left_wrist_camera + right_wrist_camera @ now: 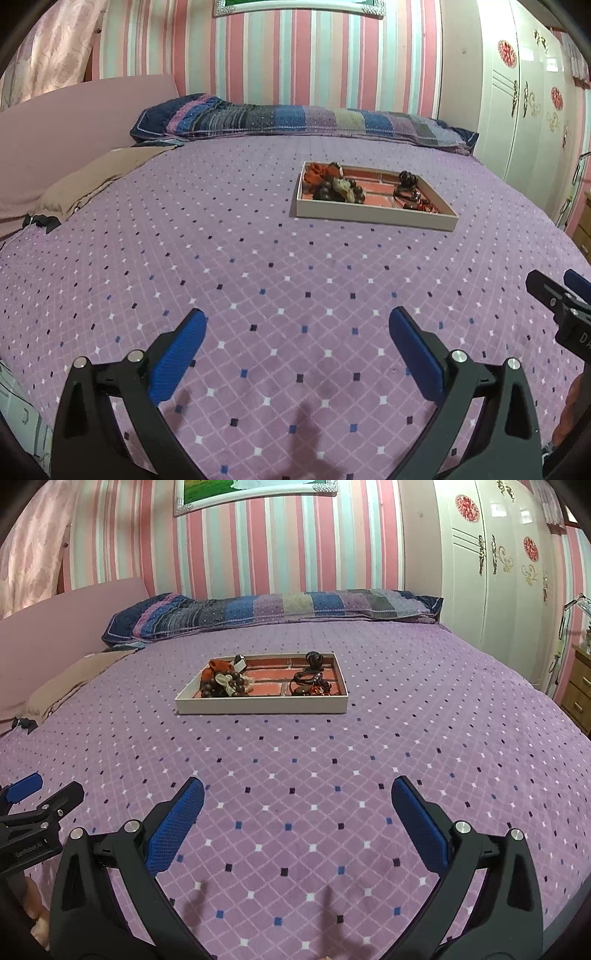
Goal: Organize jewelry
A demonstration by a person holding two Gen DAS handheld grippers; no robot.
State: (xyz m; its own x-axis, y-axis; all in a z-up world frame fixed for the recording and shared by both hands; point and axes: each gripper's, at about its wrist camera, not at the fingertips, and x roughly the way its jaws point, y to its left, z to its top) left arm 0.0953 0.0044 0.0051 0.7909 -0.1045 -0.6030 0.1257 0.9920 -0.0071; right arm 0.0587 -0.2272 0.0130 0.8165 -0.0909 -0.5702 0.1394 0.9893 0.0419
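**Q:** Where do your claws stand?

**Me:** My left gripper point(297, 325) hangs low over the purple bedspread point(258, 277), fingers spread wide, nothing between them. My right gripper point(297, 794) is the same: wide apart, holding nothing. Both are well short of the tray point(262, 704), which sits mid-bed, nearer the long pillow point(273, 607).

**Q:** And the jewelry?

**Me:** All of it that I can see lies inside the tray. None shows on the bedspread.

**Q:** Count it.

**Me:** One tray. Two heaps in it. At the left end, a dark wooden bead bracelet point(225, 690) tangled with an orange-red piece point(216, 666) and a pale ribbon-like bit point(223, 681). At the right end, a cluster of dark cords and pendants point(308, 681). Separate pieces within each heap I cannot count; too small and knotted.

**Q:** Which step is this?

**Me:** My judgement: it fits two readings. Either the pieces are gathered in the tray and I am pulled back, or the heaps are waiting to be untangled and laid out. The views do not settle it.

**Q:** If a reach comes?

**Me:** It calls for a long carry forward over the near wall of the tray and a fine pinch on a single strand.
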